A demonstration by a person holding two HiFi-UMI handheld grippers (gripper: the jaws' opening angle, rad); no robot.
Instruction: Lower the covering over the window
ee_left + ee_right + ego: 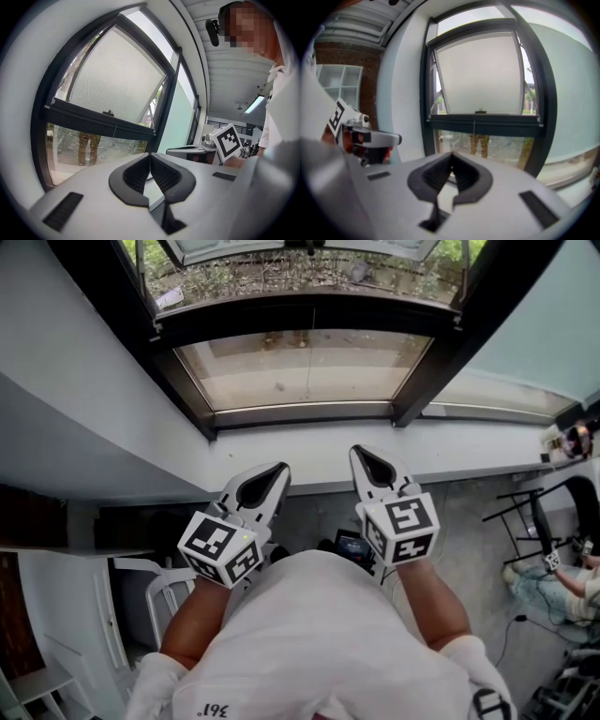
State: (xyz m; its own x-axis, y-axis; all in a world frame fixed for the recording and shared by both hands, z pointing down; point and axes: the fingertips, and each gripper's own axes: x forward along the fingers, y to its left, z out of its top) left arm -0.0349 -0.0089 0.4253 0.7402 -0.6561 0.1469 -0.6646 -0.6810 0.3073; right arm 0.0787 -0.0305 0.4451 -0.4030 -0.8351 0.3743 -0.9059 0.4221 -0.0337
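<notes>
Right gripper view shows the blind (480,75) down to the crossbar (483,121), lower pane (487,145) bare; left gripper (280,469) and right gripper (360,453), both pinched closed on nothing, hang clear of it, fitting a finished pull or one halfway.

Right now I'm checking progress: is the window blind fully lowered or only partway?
Partway. The blind ends at the dark crossbar; the lower pane below it is bare, trees showing through.

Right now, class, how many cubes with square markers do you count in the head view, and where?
2. The left cube rides the left tongs, left of centre; the right cube rides the right tongs, right of centre. No others show.
</notes>
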